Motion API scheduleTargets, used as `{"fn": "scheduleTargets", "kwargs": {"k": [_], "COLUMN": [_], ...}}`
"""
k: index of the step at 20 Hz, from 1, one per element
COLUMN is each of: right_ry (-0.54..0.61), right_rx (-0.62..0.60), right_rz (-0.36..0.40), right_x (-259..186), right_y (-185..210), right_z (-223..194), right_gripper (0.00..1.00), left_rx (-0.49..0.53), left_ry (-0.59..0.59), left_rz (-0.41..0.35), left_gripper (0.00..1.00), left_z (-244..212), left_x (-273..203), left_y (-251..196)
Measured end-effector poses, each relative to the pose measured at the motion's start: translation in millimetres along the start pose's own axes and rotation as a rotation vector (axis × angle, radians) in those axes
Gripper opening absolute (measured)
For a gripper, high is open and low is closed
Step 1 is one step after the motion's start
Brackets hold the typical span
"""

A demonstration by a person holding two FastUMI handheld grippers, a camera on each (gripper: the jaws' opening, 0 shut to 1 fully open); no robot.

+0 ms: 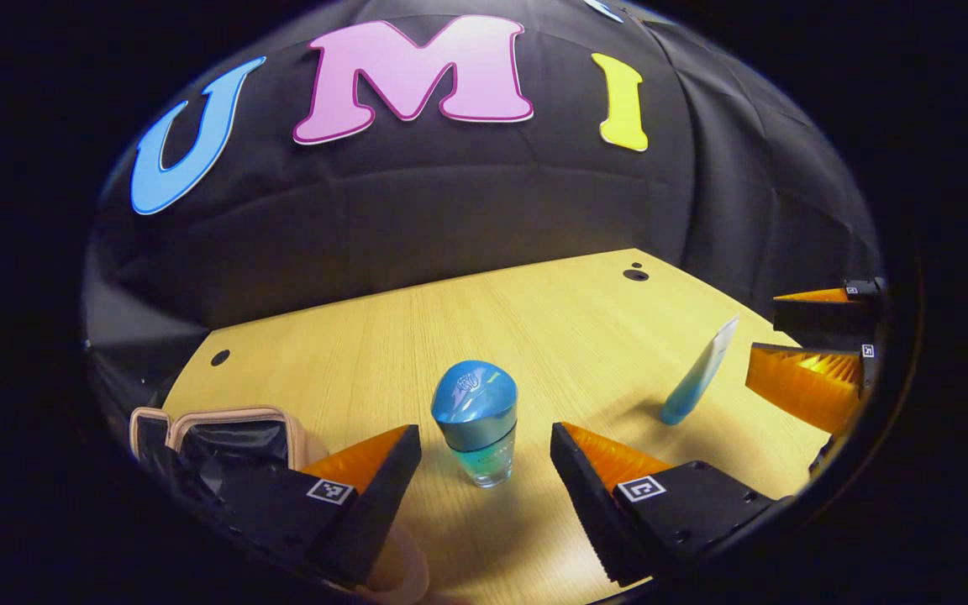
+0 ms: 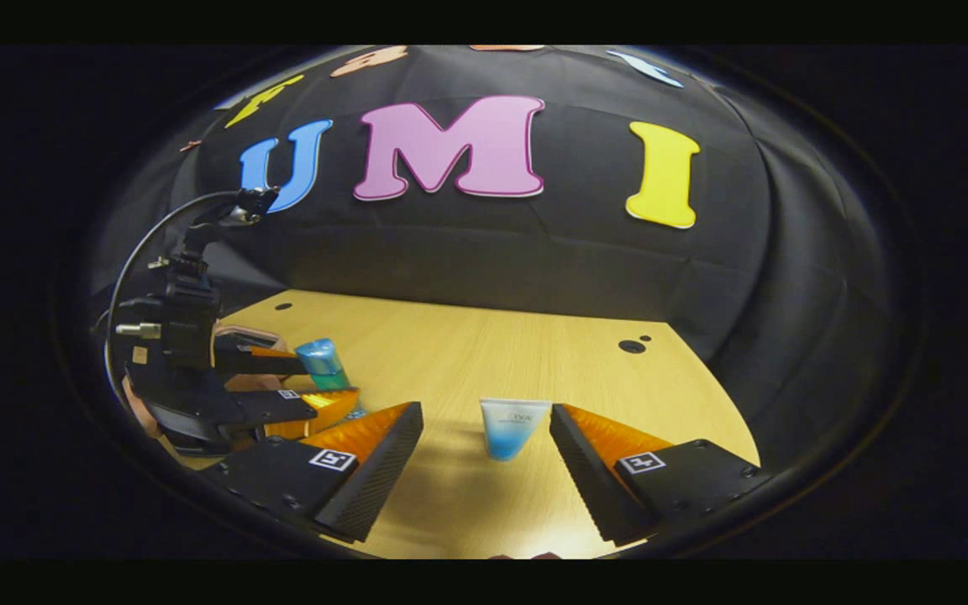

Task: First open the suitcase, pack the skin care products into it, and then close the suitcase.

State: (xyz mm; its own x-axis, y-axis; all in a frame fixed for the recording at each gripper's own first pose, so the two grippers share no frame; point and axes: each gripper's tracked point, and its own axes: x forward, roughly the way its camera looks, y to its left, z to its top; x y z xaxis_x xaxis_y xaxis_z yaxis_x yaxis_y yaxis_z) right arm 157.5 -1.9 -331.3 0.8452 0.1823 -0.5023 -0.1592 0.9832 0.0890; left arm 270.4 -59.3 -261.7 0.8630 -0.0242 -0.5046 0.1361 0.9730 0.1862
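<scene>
A short glass bottle (image 1: 478,424) stands upright on the wooden desk (image 1: 534,336), near its front edge. It has a rounded blue cap, and its clear body shades from teal to colourless at the base. The left gripper (image 1: 484,470) is spread wide, one finger on either side of the bottle, neither touching it.

A blue-and-white tube (image 2: 512,427) stands on its cap end, towards the right side of the desk. In the left gripper view it looks tilted. The right gripper (image 2: 486,458) is likewise spread, the tube standing between its fingertips and just beyond them, clear of both.

A beige suitcase (image 1: 228,437) with dark lining lies open at the front left corner of the desk, partly hidden behind the left gripper's left finger. Small dark holes (image 1: 635,274) mark the desk near its far right corner.
</scene>
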Motion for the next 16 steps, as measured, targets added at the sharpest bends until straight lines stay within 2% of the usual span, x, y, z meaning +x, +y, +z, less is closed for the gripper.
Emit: {"fn": "scheduleTargets", "kwargs": {"k": [4, 9, 11, 12, 13, 14, 16], "right_ry": [0.03, 0.064, 0.083, 0.09, 0.097, 0.098, 0.104], "right_rx": [-0.012, 0.0, 0.008, 0.012, 0.014, 0.011, 0.001], "right_rz": [0.008, 0.007, 0.004, 0.004, 0.006, 0.007, 0.008], "right_x": [25, 58, 66, 69, 71, 73, 77], "right_y": [-7, -16, -18, -18, -18, -18, -20], "right_z": [-15, -31, -38, -41, -43, -45, -48], "right_gripper": [0.97, 0.97, 0.97, 0.98, 0.98, 0.95, 0.97], "left_rx": [-0.001, 0.032, 0.029, 0.0, -0.013, -0.025, -0.041], "left_ry": [0.047, 0.04, 0.065, 0.075, 0.084, 0.091, 0.106], "left_rz": [-0.003, -0.027, -0.02, -0.03, -0.026, -0.018, -0.008], "left_gripper": [0.98, 0.96, 0.84, 0.68, 0.52, 0.49, 0.47], "left_z": [-14, -7, -11, -9, -13, -12, -13], "left_x": [28, 36, 41, 29, 37, 36, 35], "left_y": [-6, -18, -18, -19, -19, -18, -17]}}
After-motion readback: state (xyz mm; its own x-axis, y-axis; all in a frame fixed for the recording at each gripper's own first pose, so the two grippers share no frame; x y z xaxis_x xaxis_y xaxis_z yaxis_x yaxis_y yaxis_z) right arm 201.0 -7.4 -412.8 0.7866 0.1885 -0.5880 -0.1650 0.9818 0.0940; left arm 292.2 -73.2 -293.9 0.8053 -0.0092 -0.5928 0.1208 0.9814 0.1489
